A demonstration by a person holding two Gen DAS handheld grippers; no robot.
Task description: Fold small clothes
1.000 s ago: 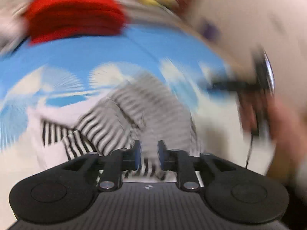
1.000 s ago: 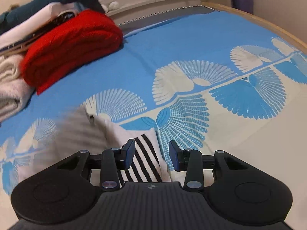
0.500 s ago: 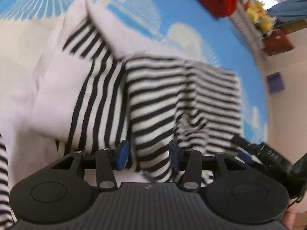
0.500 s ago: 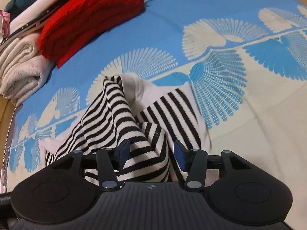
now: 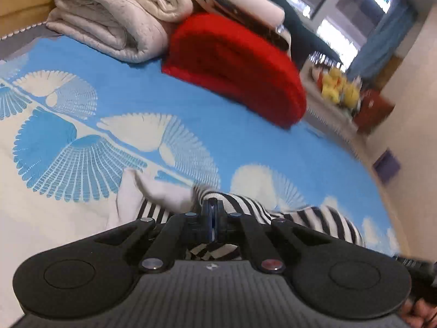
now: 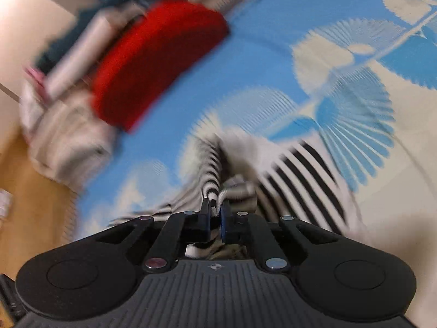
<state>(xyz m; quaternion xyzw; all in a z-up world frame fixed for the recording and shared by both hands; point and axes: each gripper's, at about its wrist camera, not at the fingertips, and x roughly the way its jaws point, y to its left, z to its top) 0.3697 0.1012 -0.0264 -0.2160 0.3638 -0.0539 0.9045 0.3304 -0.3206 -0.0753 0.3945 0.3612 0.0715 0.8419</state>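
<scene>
A small black-and-white striped garment (image 5: 314, 218) lies bunched on the blue and cream patterned bedspread (image 5: 153, 101). My left gripper (image 5: 212, 207) is shut on a fold of the striped garment at its near edge. In the right wrist view the same garment (image 6: 300, 175) spreads ahead, blurred by motion. My right gripper (image 6: 215, 209) is shut on another bunched edge of it. A white part of the garment (image 5: 164, 191) shows just beyond the left fingers.
A folded red sweater (image 5: 235, 65) and a rolled cream blanket (image 5: 114, 19) sit at the bed's far side, with more folded items behind. A wooden bed frame (image 6: 35, 191) shows at the left of the right wrist view. Yellow plush toys (image 5: 338, 90) stand on a ledge.
Both grippers were open over the striped garment half a second ago; both have closed on its fabric. Both cameras have swung, and the right view is blurred.
</scene>
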